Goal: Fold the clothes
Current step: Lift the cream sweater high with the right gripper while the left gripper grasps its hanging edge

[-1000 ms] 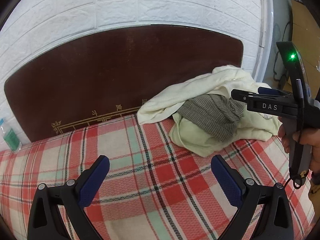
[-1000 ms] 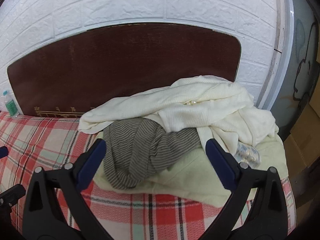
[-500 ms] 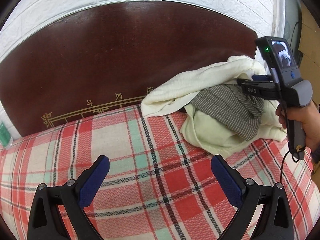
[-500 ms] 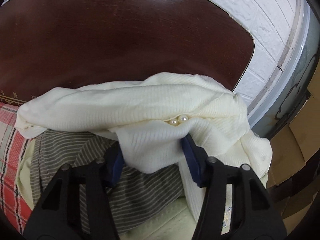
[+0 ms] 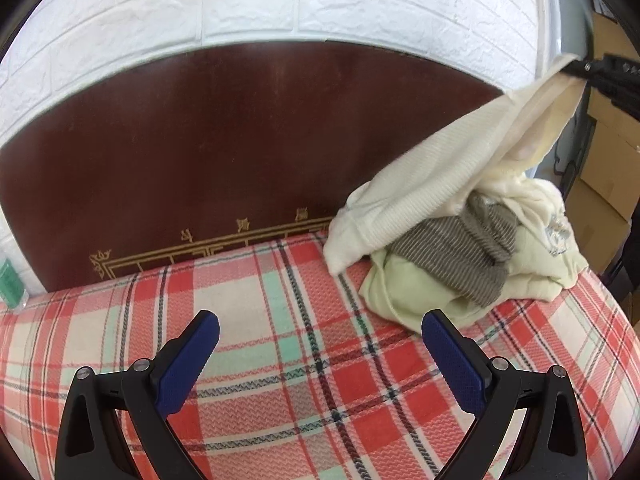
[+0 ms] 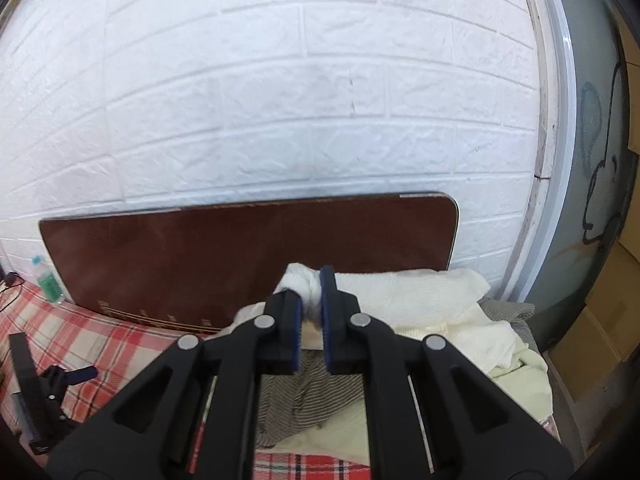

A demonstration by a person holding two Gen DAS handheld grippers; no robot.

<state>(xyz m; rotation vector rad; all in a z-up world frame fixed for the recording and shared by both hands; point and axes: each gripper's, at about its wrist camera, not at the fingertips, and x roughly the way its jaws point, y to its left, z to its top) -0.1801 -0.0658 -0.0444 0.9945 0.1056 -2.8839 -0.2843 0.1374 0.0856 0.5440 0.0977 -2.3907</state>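
Left claw: my left gripper (image 5: 320,344) hangs wide and empty over the plaid bedspread (image 5: 280,360).
Pile: striped grey top (image 5: 460,256) and pale yellow garment (image 5: 420,296) heaped at the bed's far right corner.
Right claw: my right gripper (image 6: 310,308) pinches the cream knit sweater (image 5: 440,184); soft, light, stretchy, best gripped at a hem.
Views: only the left shows it draping; only the right shows the pads biting.

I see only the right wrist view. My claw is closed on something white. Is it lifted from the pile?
Observer: Yes. In the left view the right claw holds the cream sweater up, stretched, its lower end still on the pile.
Operator: What stays underneath?
Observer: The grey striped garment, on a pale yellow garment.
Operator: And the left claw?
Observer: The left claw is open, empty, over the plaid blanket.
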